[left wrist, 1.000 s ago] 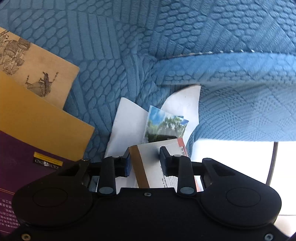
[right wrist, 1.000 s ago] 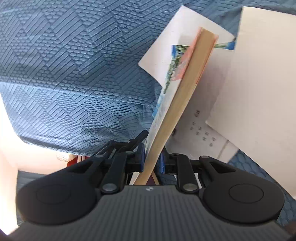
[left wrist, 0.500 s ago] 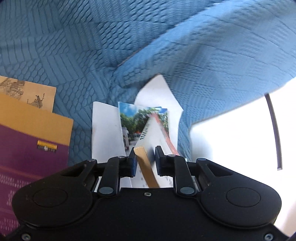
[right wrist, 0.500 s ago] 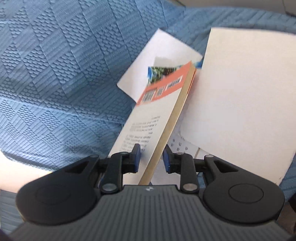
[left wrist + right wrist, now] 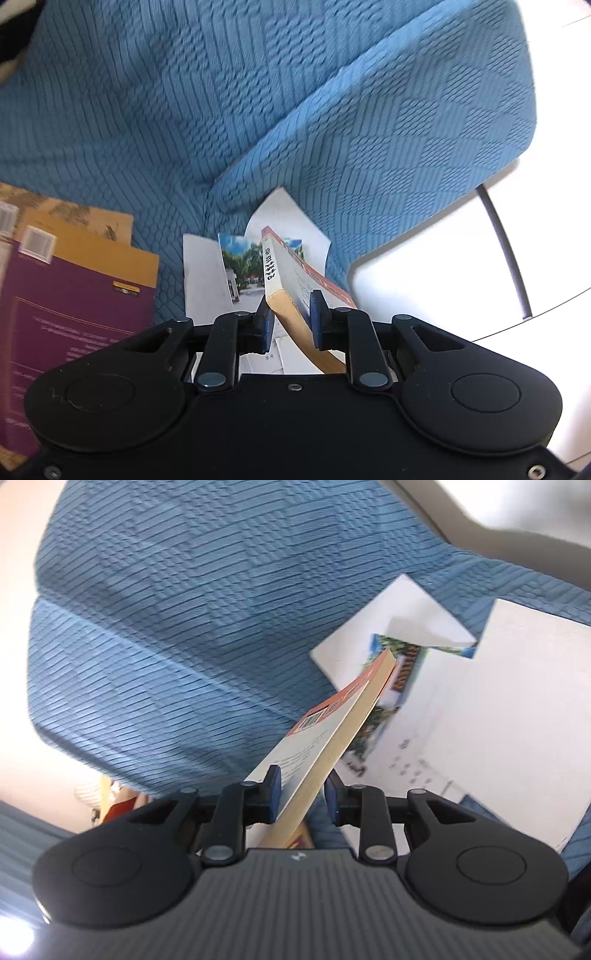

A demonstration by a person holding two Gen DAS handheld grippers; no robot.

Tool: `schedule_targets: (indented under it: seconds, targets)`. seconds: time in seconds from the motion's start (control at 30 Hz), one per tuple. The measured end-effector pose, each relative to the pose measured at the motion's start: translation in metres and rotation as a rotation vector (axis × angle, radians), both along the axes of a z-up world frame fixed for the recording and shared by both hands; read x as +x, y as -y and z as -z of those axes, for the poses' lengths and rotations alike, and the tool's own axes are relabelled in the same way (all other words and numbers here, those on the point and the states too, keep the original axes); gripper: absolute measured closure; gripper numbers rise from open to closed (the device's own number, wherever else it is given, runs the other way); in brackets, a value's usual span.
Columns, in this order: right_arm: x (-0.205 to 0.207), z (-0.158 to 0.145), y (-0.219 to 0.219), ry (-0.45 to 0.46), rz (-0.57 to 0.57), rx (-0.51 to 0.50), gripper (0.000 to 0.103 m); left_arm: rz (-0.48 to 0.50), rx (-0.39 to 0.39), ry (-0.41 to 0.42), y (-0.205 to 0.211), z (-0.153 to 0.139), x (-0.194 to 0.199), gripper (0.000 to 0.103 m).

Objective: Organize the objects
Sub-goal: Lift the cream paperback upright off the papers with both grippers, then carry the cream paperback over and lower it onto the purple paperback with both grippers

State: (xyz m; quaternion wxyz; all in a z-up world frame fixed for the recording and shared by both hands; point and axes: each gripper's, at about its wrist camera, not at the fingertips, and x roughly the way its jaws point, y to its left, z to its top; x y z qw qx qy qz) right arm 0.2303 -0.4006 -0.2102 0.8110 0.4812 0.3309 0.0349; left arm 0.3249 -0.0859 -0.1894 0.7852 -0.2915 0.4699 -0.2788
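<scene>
Midway through a tidy-up, a thin paperback hangs tilted above a blue quilted sofa, carried between two handheld grippers. The left gripper has its blue pads pressed against the book's yellowed page block and cover; the right gripper straddles the opposite end, one pad on the white back cover, the other standing slightly off the page edge (whether it truly pinches is hard to tell).

The step in hand looks like lifting the book clear of the loose white sheets and glossy photo print lying on the seat. Next would likely come a carry toward the stack of flat volumes at left, a purple cover over mustard board, which calls for levelling the book and keeping both ends matched.

The sofa fabric is ribbed in diamond and stripe patches; the paperback bears an orange band and a barcode.
</scene>
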Motion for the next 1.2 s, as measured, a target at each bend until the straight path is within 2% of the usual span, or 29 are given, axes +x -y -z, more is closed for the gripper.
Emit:
schedule_targets:
  seconds: [0.37, 0.6, 0.87, 1.2]
  targets:
    - [0.003, -0.068, -0.041, 0.086, -0.126, 0.011, 0.074, -0.044, -0.010, 0.115, -0.063, -0.088, -0.020, 0.083]
    - [0.010, -0.095, -0.072, 0.097, -0.211, 0.017, 0.074, -0.067, 0.030, 0.136, -0.101, -0.121, -0.028, 0.082]
    - [0.014, -0.093, -0.103, 0.088, -0.280, 0.024, 0.074, -0.101, 0.024, 0.133, -0.139, -0.111, -0.041, 0.081]
    - [0.021, -0.053, -0.132, 0.046, -0.344, -0.013, 0.074, -0.105, 0.067, 0.126, -0.160, -0.067, -0.048, 0.080]
